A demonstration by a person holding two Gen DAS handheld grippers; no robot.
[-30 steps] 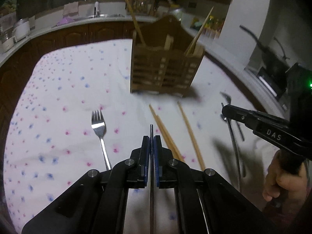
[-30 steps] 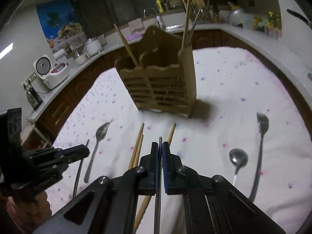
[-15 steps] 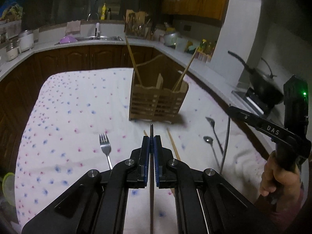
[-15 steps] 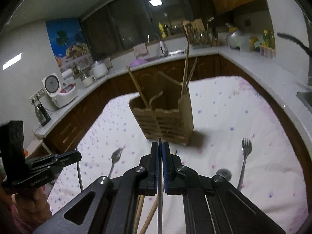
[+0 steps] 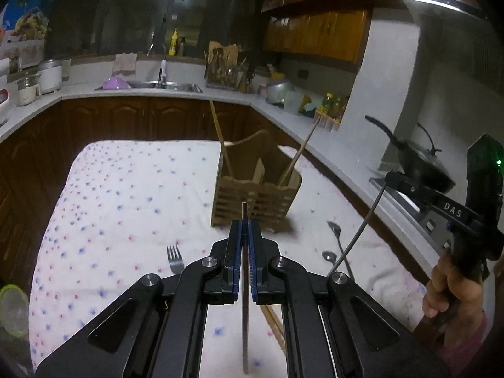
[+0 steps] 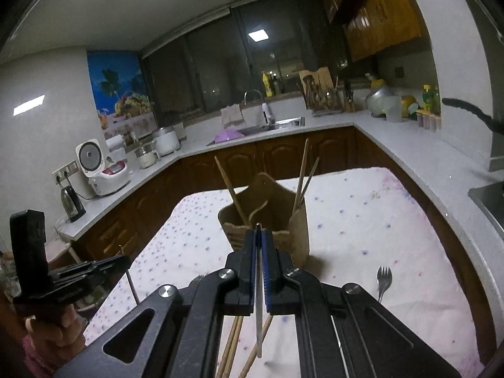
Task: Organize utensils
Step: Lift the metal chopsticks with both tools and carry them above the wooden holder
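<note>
A wooden utensil caddy (image 5: pixel 256 193) (image 6: pixel 271 223) with chopsticks standing in it sits mid-table on a dotted white cloth (image 5: pixel 126 195). My left gripper (image 5: pixel 244 230) is shut on a thin metal utensil handle (image 5: pixel 244 283), held high above the table. My right gripper (image 6: pixel 259 239) is shut on another metal utensil handle (image 6: pixel 259 308); in the left wrist view that utensil hangs down from it (image 5: pixel 359 230). A fork (image 5: pixel 174 258), two spoons (image 5: pixel 335 230) and loose chopsticks (image 6: pixel 234 343) lie on the cloth. Another fork (image 6: pixel 384 278) lies at the right.
Kitchen counters with dark wood cabinets wrap the table. A sink (image 5: pixel 163 85), rice cookers (image 6: pixel 105 170), a kettle (image 6: pixel 72 203) and a black pan on the stove (image 5: pixel 419 163) stand around. A glass bowl (image 5: pixel 12 308) sits at the left edge.
Both grippers have risen well above the table and pulled back, each with its utensil; the caddy and the loose cutlery now look smaller and farther away.
</note>
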